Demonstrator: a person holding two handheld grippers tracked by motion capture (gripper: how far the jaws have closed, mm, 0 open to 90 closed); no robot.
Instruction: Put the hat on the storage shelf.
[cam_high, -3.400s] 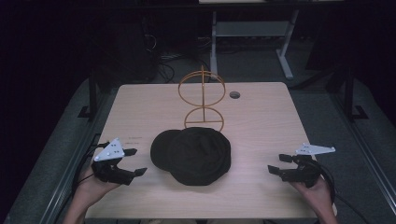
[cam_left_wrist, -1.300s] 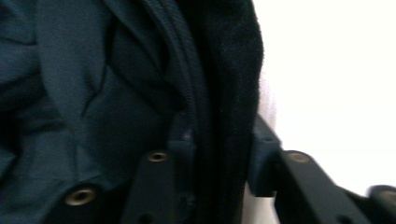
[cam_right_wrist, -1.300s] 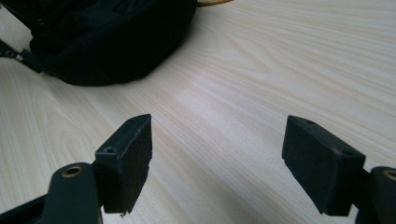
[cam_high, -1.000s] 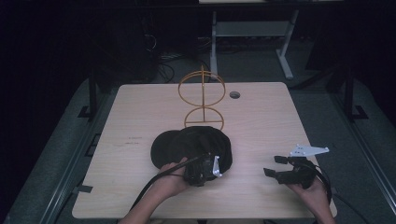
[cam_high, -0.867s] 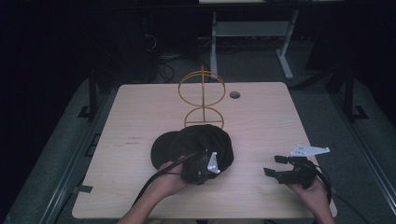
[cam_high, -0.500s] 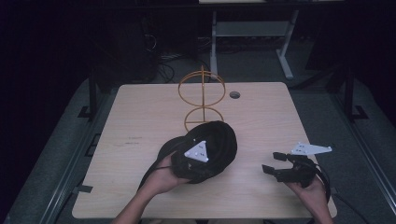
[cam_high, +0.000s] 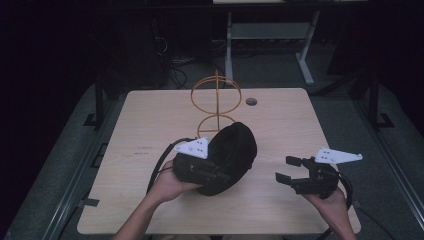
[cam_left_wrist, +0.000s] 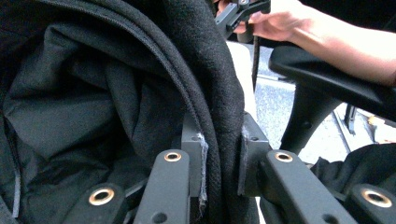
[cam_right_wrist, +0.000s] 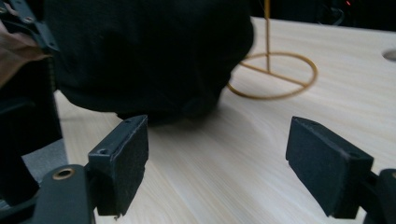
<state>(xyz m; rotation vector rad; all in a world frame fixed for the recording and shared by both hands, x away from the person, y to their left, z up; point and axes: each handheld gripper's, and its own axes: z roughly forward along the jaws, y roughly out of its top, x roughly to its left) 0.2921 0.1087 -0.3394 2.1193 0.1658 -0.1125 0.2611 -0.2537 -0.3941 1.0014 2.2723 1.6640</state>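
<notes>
Black cap (cam_high: 231, 155): held tilted up on edge, near the middle of the tabletop (cam_high: 150, 125), a little toward the near edge. Its lower part is close to the wood; contact with the surface cannot be told from the high view. In the left gripper view the inside lining faces the camera at the left, with a stitched seam running down into the jaws.

Left gripper (cam_left_wrist: 220, 161): jaws pressed together on the cap's edge, one pad on the inner side of the fabric and one on the outer side. In the high view it sits at the cap's near-left side, with the hand (cam_high: 170, 182) under it.

Right gripper (cam_right_wrist: 233, 168): jaws spread wide, nothing between the pads. It hangs above the near right part of the tabletop, well apart from the cap, pointing toward it.

Orange wire stand (cam_high: 216, 102): upright just behind the cap, toward the far edge. Its ring base (cam_right_wrist: 275, 74) lies flat on the wood.
</notes>
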